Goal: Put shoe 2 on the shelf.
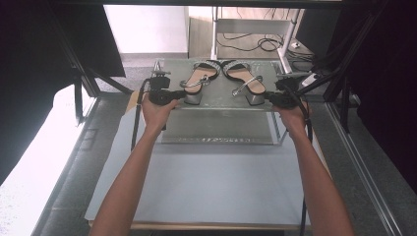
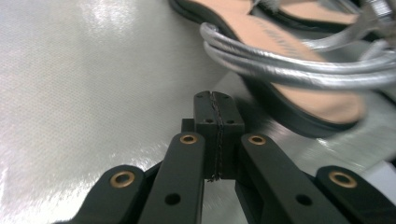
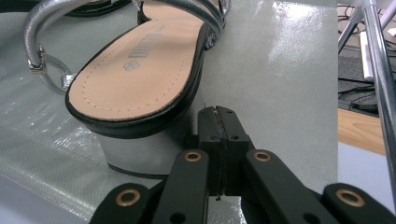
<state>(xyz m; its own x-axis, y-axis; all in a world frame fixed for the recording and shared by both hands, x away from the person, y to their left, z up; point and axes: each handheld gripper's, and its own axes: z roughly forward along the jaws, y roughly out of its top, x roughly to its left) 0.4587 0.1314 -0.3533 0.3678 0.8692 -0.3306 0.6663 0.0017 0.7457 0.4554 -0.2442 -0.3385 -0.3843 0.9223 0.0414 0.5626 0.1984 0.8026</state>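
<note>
**Both tongs pressed together, a sandal heel beside each**

While the left tongs [image 2: 218, 135] sit with their jaws pressed together on nothing, the left sandal [image 2: 289, 70] lies just ahead and to their right in the left gripper view, its silver straps arching over the tan insole. The right tongs [image 3: 219, 149] are likewise squeezed flat and empty, and the right sandal [image 3: 140, 84] stands just to their left, its silver block heel nearest them. From above, left tongs [image 1: 164, 96] and right tongs [image 1: 282, 98] flank the pair on the glossy shelf top [image 1: 221, 101] (a raised rack standing on the worktop [image 1: 216, 182]). Each sandal's long axis runs away from the person, toes angled together, so each hand is nearest its own shoe's heel; the jaws would need to spread first.
</note>
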